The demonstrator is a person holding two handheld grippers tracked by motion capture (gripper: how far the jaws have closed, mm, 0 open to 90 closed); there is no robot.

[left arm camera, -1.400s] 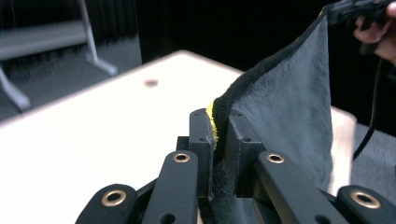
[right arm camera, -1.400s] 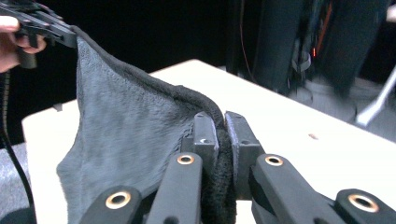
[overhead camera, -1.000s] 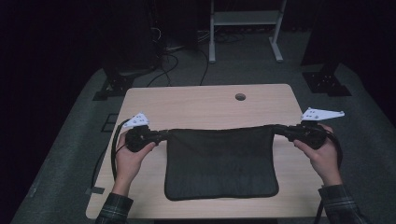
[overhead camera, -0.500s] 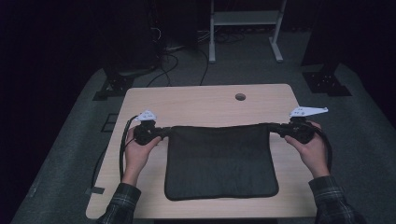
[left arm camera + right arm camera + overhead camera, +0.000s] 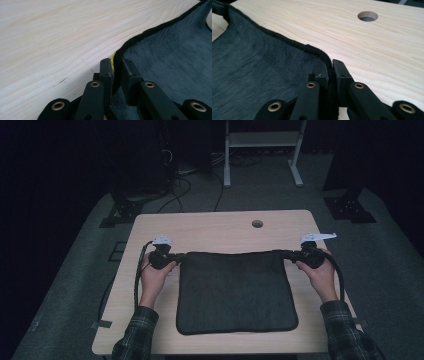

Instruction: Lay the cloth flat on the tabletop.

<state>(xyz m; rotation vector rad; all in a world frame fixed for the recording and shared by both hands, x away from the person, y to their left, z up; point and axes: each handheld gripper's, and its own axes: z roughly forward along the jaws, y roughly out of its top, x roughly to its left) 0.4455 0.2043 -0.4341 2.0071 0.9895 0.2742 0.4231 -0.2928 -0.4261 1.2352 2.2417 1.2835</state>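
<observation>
A dark plush cloth [image 5: 235,290] lies flat on the light wooden table [image 5: 210,227], stretched between both hands. My left gripper [image 5: 177,256] is shut on the cloth's far left corner; in the left gripper view the cloth [image 5: 175,57] looks teal-grey with a black hem, and a yellow sliver shows between the jaws of the gripper [image 5: 117,65]. My right gripper [image 5: 291,254] is shut on the far right corner; in the right gripper view the black hem of the cloth [image 5: 262,65] runs into the closed jaws of the gripper [image 5: 330,65].
A round cable hole [image 5: 257,223] [image 5: 367,16] sits in the table's far half. Beyond the table a white metal stand [image 5: 262,150], dark equipment bases [image 5: 352,205] and cables [image 5: 185,175] rest on the grey floor. Bare tabletop lies beyond the cloth.
Both grippers have moved away from me across the table, dragging the cloth's far edge with them and pulling the cloth flatter and more square.
</observation>
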